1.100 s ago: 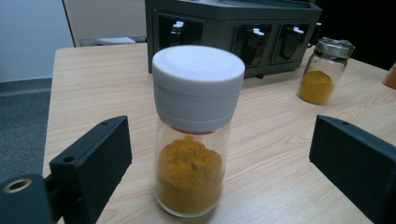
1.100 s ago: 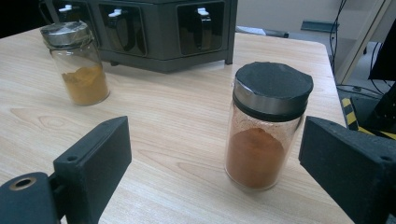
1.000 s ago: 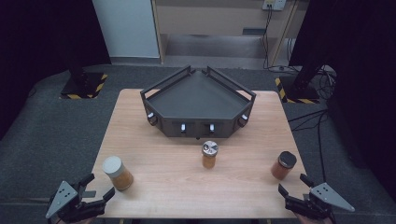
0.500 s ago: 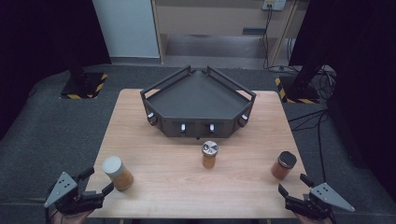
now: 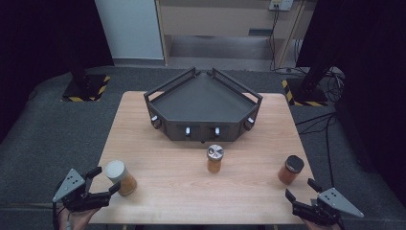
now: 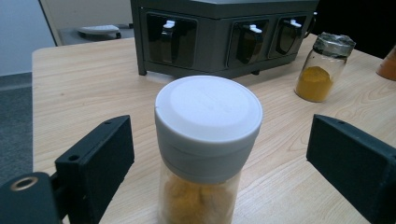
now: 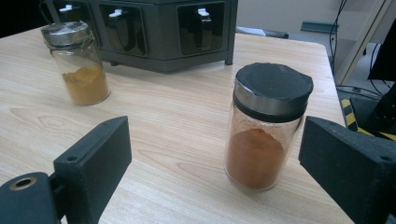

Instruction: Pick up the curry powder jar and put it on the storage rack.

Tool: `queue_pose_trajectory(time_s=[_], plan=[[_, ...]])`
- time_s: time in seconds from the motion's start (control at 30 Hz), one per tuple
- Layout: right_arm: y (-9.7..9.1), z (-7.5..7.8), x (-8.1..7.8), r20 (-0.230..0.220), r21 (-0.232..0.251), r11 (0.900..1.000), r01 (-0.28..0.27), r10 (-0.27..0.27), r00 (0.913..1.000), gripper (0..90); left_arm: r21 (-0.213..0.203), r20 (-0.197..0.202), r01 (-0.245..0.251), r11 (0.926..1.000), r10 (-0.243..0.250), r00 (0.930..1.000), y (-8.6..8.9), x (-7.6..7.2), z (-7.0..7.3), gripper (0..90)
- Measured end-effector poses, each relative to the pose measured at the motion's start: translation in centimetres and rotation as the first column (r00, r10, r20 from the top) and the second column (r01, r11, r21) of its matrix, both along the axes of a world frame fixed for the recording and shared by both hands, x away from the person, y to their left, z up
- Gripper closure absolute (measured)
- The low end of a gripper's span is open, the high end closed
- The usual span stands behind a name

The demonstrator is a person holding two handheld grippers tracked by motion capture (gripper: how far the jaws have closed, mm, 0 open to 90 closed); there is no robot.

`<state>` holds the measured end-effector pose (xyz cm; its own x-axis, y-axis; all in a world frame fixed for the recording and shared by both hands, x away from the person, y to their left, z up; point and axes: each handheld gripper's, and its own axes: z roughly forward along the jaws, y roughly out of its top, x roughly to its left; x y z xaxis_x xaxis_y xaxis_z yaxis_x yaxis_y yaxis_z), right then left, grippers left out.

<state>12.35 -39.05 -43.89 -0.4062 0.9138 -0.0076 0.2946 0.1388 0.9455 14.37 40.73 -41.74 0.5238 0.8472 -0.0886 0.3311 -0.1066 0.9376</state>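
Observation:
Three spice jars stand on the wooden table [image 5: 163,143]. A white-lidded jar [image 5: 119,176] of yellow powder is at the front left. My left gripper [image 5: 106,180] is open right beside it. In the left gripper view the jar [image 6: 208,140] rises close up between the spread jaws, untouched. A black-lidded jar [image 5: 290,169] of orange-brown powder stands front right. My right gripper [image 5: 300,188] is open just short of it. The right gripper view shows that jar [image 7: 266,126] ahead, slightly right of centre. A silver-lidded jar [image 5: 215,158] stands mid-table.
A dark wedge-shaped rack [image 5: 203,103] with small front slots and white knobs sits at the back centre of the table. The silver-lidded jar [image 6: 323,67] [image 7: 81,63] stands just in front of it. Dark carpet, stand bases and cables surround the table.
My left gripper has shifted a little forward and turned toward the white-lidded jar. The right gripper and the jars have stayed put.

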Motion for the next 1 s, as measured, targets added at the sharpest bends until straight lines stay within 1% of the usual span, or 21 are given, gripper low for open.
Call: queue_pose_trajectory(time_s=[0.1,0.3,0.4,0.5,0.67,0.7,0.77,0.83,0.9,1.0], plan=[[0.0,0.0,0.0,-0.001,0.0,1.0,0.001,-0.001,1.0,9.4,0.009,-0.013,0.012,0.9999,-0.012,0.9998,-0.1,0.8,0.1,7.7],[0.0,0.0,0.0,0.001,0.001,1.0,-0.001,0.001,1.0,9.4,0.013,-0.021,0.022,0.9997,-0.021,0.9996,-0.3,1.5,0.1,9.8],[0.0,0.0,-0.1,0.001,0.002,1.0,0.0,0.0,1.0,9.4,0.017,-0.021,0.024,0.9996,-0.024,0.9995,-0.4,1.9,0.0,12.4],[0.0,0.0,-0.1,0.001,0.002,1.0,0.001,-0.001,1.0,9.4,0.031,-0.018,0.023,0.9993,-0.023,0.9996,-0.5,2.4,-0.3,16.0],[0.0,0.0,-0.1,0.0,0.001,1.0,0.001,-0.001,1.0,9.4,0.034,-0.018,0.022,0.9992,-0.021,0.9996,-0.5,2.7,-0.5,20.1],[0.0,0.0,-0.1,0.001,0.001,1.0,0.002,-0.002,1.0,9.4,0.028,-0.016,0.02,0.9994,-0.019,0.9997,-0.6,2.7,-0.7,21.3],[0.0,0.0,-0.1,0.001,0.001,1.0,0.002,-0.002,1.0,9.4,0.035,-0.007,0.024,0.9991,-0.023,0.9997,-0.8,2.7,-0.7,23.9],[0.0,0.0,-0.1,0.001,-0.001,1.0,0.001,-0.001,1.0,9.4,0.032,0.005,0.022,0.9992,-0.022,0.9997,-0.9,2.6,-0.8,26.9],[0.0,0.0,-0.1,0.001,-0.002,1.0,0.0,0.0,1.0,9.4,0.036,0.009,0.011,0.9993,-0.012,0.9999,-1.0,2.6,-0.7,30.9],[0.0,0.0,-0.1,0.002,0.0,1.0,0.002,-0.002,1.0,9.4,0.035,0.009,0.011,0.9993,-0.011,0.9999,-1.0,2.8,-0.7,32.1]])
